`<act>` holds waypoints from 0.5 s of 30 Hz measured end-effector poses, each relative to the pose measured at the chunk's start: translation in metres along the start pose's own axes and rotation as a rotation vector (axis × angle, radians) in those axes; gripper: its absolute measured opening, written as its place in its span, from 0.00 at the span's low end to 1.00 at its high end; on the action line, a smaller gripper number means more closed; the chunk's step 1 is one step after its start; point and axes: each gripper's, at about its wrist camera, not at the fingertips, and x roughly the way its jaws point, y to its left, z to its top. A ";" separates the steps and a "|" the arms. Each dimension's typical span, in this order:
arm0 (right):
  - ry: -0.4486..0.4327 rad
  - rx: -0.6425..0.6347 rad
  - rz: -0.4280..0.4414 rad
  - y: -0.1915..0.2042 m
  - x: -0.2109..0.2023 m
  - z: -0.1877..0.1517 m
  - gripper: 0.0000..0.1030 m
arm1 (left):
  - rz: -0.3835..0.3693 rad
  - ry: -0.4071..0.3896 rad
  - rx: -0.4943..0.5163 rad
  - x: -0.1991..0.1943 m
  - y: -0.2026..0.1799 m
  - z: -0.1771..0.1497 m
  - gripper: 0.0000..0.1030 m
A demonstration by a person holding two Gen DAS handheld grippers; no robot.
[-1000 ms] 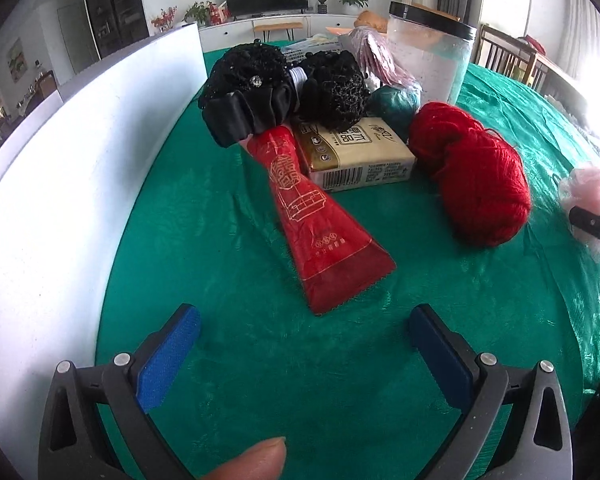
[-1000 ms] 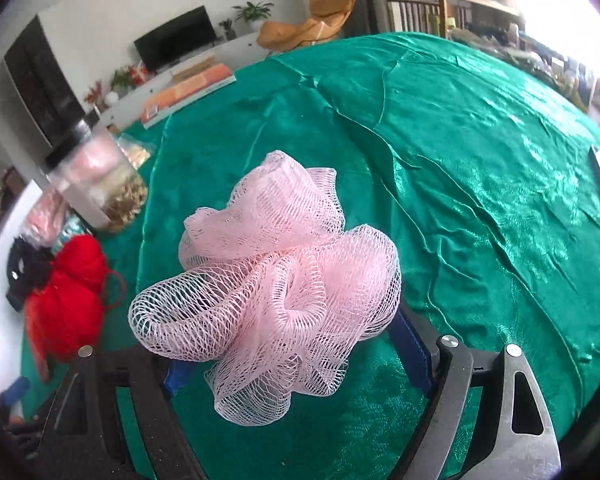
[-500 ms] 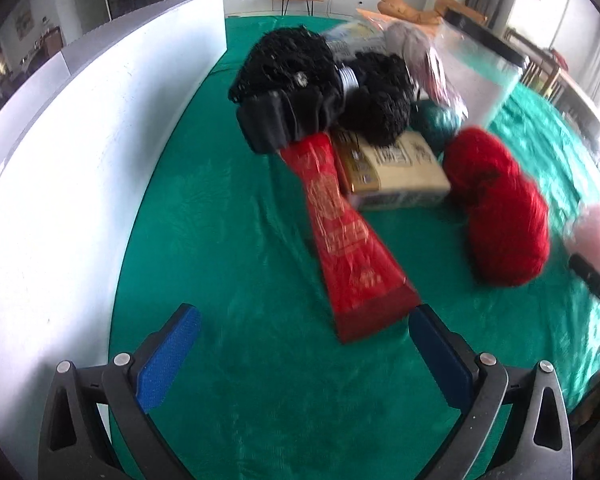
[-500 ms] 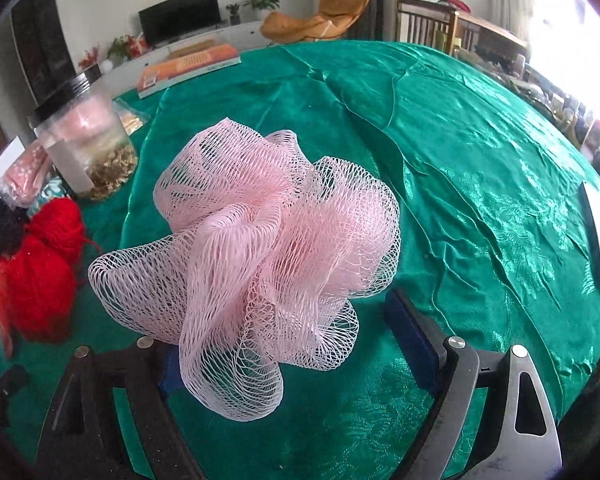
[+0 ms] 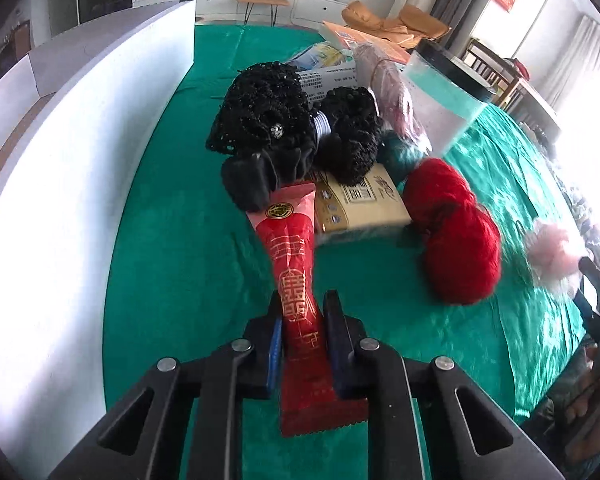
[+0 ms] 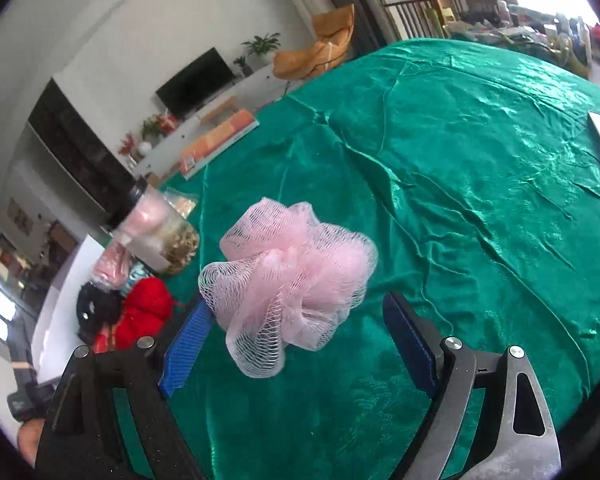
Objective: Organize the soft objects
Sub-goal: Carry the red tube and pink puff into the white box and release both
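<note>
We find the left gripper [image 5: 303, 320] clamped on the red packet [image 5: 300, 312]. The right gripper [image 6: 296, 320] stands wide, the pink mesh pouf [image 6: 290, 276] between its pads, over the green cloth [image 6: 460, 200]; contact unclear. Beyond lie red yarn [image 5: 456, 240] and black scrunchies [image 5: 276, 136].

A white panel [image 5: 80, 200] is standing left of the left tongs [image 5: 302, 320]; a black-lidded clear jar [image 5: 440, 108] is standing far ahead, rightward, on green cloth [image 5: 188, 240].
</note>
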 end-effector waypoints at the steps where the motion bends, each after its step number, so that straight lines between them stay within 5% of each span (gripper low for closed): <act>1: 0.018 0.010 -0.010 -0.003 0.001 0.005 0.85 | -0.005 -0.004 0.014 0.000 -0.004 -0.004 0.18; 5: 0.141 0.014 -0.032 -0.008 0.016 0.029 0.85 | -0.052 -0.038 0.009 -0.021 -0.001 -0.019 0.18; 9: 0.249 -0.170 -0.036 0.027 0.040 0.034 0.85 | -0.098 -0.080 0.002 -0.040 -0.001 -0.019 0.18; 12: 0.341 -0.315 -0.149 0.042 0.072 0.022 0.81 | -0.103 -0.081 0.009 -0.041 0.002 -0.015 0.18; 14: 0.361 -0.344 -0.171 0.043 0.077 0.017 0.39 | -0.108 -0.068 0.018 -0.040 0.006 -0.017 0.18; 15: 0.348 -0.346 -0.174 0.044 0.073 0.016 0.39 | -0.109 -0.055 0.031 -0.038 0.005 -0.018 0.18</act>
